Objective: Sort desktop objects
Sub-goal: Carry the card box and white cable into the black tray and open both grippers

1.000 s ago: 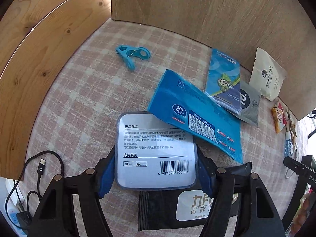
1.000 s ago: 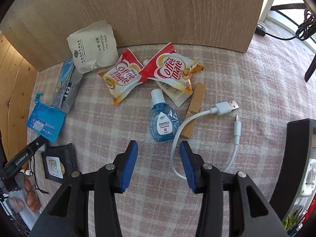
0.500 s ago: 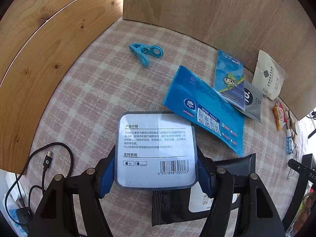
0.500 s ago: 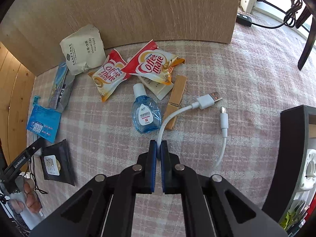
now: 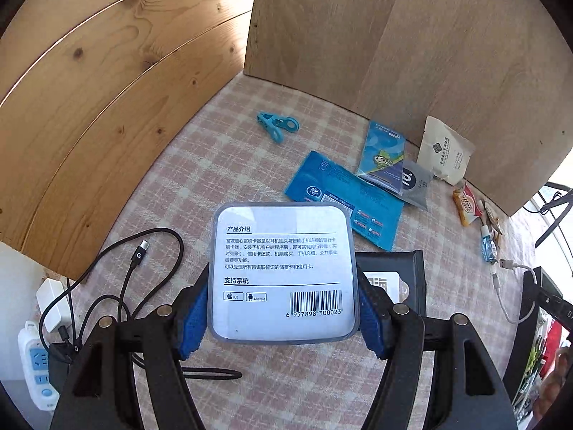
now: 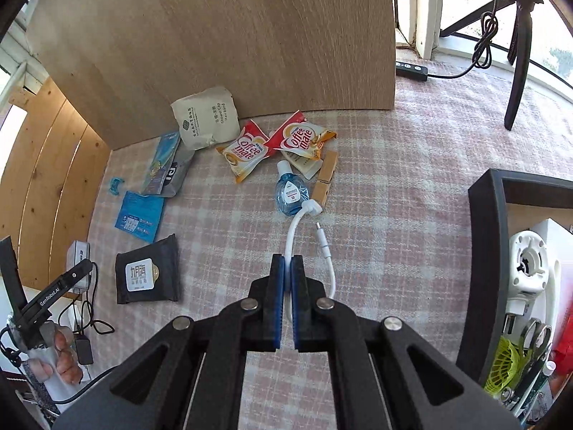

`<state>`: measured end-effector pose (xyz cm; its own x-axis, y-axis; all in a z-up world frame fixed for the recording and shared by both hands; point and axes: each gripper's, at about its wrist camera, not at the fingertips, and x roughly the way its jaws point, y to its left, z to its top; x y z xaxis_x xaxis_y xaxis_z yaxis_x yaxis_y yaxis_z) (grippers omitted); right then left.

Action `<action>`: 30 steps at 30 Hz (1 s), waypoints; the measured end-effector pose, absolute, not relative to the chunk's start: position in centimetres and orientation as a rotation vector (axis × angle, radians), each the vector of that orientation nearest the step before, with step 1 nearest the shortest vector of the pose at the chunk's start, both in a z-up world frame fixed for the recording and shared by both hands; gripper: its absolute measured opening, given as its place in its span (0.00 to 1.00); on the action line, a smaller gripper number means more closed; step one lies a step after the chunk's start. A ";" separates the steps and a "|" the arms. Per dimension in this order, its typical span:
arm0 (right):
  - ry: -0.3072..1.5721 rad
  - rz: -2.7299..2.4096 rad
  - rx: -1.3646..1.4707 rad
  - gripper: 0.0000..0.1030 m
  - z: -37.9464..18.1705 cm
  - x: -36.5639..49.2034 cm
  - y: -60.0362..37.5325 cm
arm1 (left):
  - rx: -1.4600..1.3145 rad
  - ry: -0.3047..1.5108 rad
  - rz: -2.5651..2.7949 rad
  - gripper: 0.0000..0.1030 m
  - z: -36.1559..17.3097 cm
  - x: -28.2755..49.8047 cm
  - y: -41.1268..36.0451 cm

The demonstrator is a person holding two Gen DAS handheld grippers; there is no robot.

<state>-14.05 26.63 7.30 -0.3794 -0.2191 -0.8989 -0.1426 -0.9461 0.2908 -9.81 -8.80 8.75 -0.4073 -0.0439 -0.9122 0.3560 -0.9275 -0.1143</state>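
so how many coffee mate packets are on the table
2. One Coffee mate packet lies right of the white shower cap pouch; the other packet is beside it, partly overlapping it. More could hide underneath.

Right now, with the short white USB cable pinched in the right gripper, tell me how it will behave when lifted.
The short white USB cable will probably flop: it already arcs from the right gripper, both plugs free. It looks light, so it should lift easily. Its USB plug touches the blue eye-drop bottle and might nudge it.

The left gripper clamps a clear card reader box above the checked tablecloth.
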 end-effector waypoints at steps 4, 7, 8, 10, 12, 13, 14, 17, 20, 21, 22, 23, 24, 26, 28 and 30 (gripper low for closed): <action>-0.490 -2.564 1.665 0.04 9.7 -12.2 26.8 | 1.530 0.423 -2.472 0.65 10.6 -9.0 -6.8; -0.490 -2.597 1.626 0.04 11.1 -10.6 27.2 | 1.523 0.403 -2.529 0.65 11.9 -8.2 -4.5; -0.489 -2.610 1.614 0.04 11.5 -10.1 27.4 | 1.524 0.392 -2.551 0.65 12.3 -8.0 -3.6; -0.488 -2.637 1.594 0.04 12.4 -8.8 28.2 | 1.532 0.369 -2.593 0.65 13.1 -7.6 -1.5; -0.489 -2.664 1.579 0.04 13.2 -7.6 29.2 | 1.548 0.345 -2.635 0.65 13.8 -7.5 0.8; -0.492 -2.678 1.574 0.04 13.6 -7.0 29.8 | 1.558 0.331 -2.656 0.65 14.0 -7.5 2.0; -0.500 -2.693 1.570 0.04 13.9 -6.5 30.6 | 1.568 0.314 -2.678 0.65 14.2 -7.6 3.3; -0.523 -2.749 1.567 0.04 14.9 -4.9 33.6 | 1.600 0.275 -2.736 0.65 14.7 -7.7 7.5; -0.542 -2.815 1.573 0.04 15.6 -3.1 37.2 | 1.635 0.234 -2.797 0.65 15.3 -7.7 12.1; -0.550 -2.836 1.575 0.04 15.8 -2.6 38.4 | 1.647 0.221 -2.817 0.65 15.4 -7.6 13.7; -0.560 -2.853 1.578 0.04 16.0 -2.1 39.7 | 1.660 0.207 -2.836 0.65 15.6 -7.6 15.3; -0.570 -2.869 1.582 0.04 16.2 -1.6 41.1 | 1.673 0.192 -2.855 0.65 15.8 -7.6 16.8; -0.580 -2.886 1.585 0.04 16.4 -1.1 42.3 | 1.682 0.172 -2.874 0.65 15.9 -7.5 18.5; -0.591 -2.918 1.590 0.04 16.6 -0.4 44.7 | 1.698 0.125 -2.907 0.65 16.2 -7.5 21.7; -0.604 -2.945 1.597 0.04 16.9 0.1 47.0 | 1.724 0.105 -2.933 0.65 16.5 -7.5 24.7; -0.617 -2.964 1.606 0.04 17.1 0.5 49.0 | 1.738 0.076 -2.961 0.65 16.7 -7.5 27.5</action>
